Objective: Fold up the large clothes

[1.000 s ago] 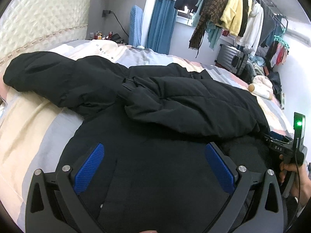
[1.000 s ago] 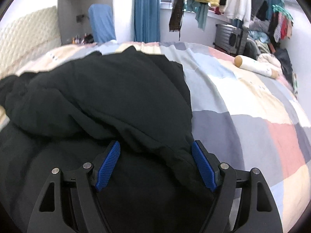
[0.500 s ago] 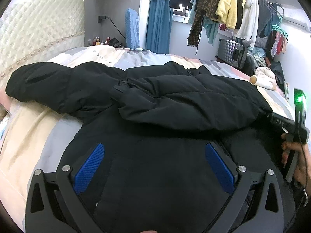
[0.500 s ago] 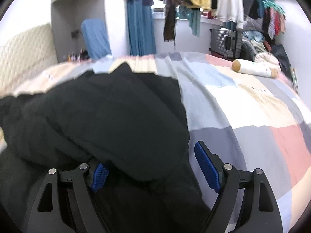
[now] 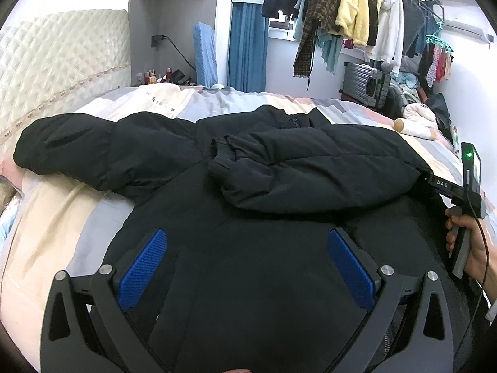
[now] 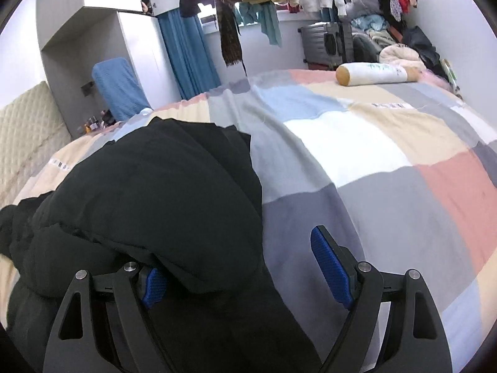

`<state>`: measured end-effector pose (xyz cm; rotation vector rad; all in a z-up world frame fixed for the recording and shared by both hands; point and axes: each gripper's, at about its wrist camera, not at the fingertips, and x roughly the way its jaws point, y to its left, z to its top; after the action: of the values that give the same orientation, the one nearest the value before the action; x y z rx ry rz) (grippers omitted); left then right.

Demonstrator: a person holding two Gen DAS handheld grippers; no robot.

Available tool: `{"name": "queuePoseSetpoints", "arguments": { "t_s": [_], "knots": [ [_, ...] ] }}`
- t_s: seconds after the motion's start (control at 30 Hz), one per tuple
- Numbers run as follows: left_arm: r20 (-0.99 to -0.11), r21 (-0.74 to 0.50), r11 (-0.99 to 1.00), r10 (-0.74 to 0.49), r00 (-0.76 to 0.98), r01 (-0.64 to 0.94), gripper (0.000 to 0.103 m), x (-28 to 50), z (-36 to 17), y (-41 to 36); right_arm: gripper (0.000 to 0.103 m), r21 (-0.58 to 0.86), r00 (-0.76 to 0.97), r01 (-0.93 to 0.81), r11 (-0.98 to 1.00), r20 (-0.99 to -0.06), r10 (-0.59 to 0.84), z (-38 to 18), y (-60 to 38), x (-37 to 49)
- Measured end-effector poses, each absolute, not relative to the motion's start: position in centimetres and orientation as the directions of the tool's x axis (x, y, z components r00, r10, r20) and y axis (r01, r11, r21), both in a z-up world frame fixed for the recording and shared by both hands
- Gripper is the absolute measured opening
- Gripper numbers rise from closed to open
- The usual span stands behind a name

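1. A black padded jacket (image 5: 248,248) lies spread across a bed covered by a patchwork quilt (image 6: 388,171) of cream, grey, blue and coral squares.
2. In the left wrist view, one sleeve (image 5: 310,171) is folded across the jacket's body, its cuff near the middle. The other sleeve (image 5: 93,152) stretches out flat to the left, toward a quilted cream headboard (image 5: 62,68).
3. The left gripper (image 5: 248,267) hovers over the lower body of the jacket. Its two blue-padded fingers (image 5: 143,267) stand wide apart with nothing pinched between them.
4. At the right edge of that view, a person's hand (image 5: 469,245) holds the handle of the right gripper, whose housing shows a small green light.
5. In the right wrist view, the right gripper (image 6: 248,276) sits at the jacket's right edge. Its fingers are spread wide; a bulge of the folded sleeve (image 6: 161,205) drapes over and partly hides the left pad, while the right pad (image 6: 329,270) is over bare quilt. The pads do not press on the fabric.
6. Behind the bed are a blue curtain (image 5: 247,43), a rail of hanging clothes (image 5: 351,18), a grey suitcase (image 5: 366,84) and a cylindrical bolster pillow (image 6: 372,74).
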<state>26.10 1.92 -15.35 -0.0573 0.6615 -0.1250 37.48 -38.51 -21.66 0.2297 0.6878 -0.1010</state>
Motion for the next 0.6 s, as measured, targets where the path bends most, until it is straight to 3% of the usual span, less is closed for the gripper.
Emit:
{"name": "queuePoseSetpoints", "arguments": {
  "t_s": [0.3, 0.6],
  "knots": [
    [-0.573, -0.085, 0.991, -0.130, 0.809, 0.099, 0.103, 23.9, -12.7, 1.6, 0.083, 0.086, 0.790, 0.071, 0.994, -0.613, -0.003, -17.4, -35.2, 32.5],
    [-0.541, -0.082, 0.988, -0.154, 0.827, 0.130, 0.103, 20.7, -10.8, 0.7, 0.083, 0.134, 0.821, 0.002, 0.991, -0.566, 0.075, -12.7, -31.1, 27.1]
  ]
}}
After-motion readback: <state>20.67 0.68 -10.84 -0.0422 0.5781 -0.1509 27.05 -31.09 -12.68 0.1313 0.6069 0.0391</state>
